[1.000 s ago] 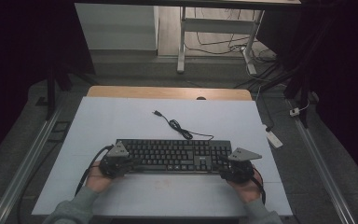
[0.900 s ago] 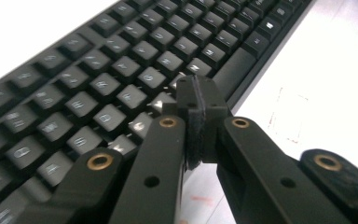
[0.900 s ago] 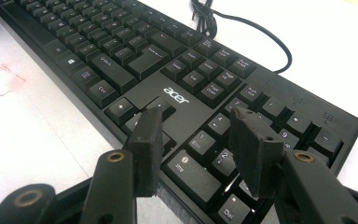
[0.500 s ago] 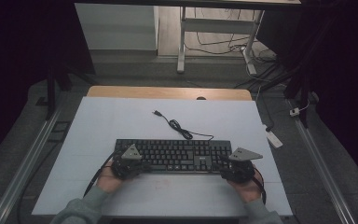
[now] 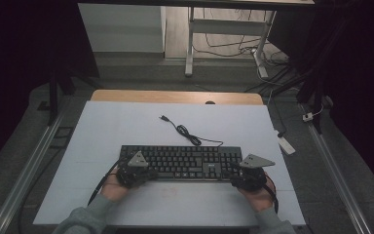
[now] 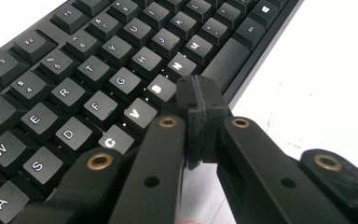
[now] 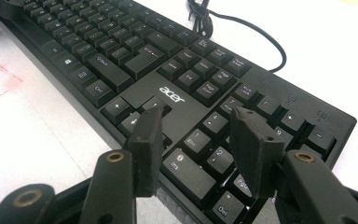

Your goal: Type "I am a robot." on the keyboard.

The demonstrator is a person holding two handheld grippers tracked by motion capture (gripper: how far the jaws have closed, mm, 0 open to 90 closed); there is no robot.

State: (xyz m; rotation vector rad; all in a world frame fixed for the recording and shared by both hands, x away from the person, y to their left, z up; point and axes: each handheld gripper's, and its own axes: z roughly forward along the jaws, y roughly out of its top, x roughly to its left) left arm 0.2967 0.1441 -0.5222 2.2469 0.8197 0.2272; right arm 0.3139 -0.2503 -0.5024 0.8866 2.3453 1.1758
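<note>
Left gripper (image 5: 135, 171) closed, shifted right along keyboard (image 5: 185, 161); right gripper (image 5: 249, 174) open, unmoved.

keyboard (image 6: 98, 84) ends cut off by frame edges, key legends (image 5: 185, 161) too small from above

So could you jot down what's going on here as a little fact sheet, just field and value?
Scene: a person at a white table, a gripper in each hand
Main object: black keyboard, lying flat near the person
Cable: keyboard cable, loose on the table behind the keyboard
Left gripper: jaws shut, tips over the bottom letter row by the space bar
Right gripper: jaws open, over the number pad end
Held: nothing between either gripper's jaws
</note>
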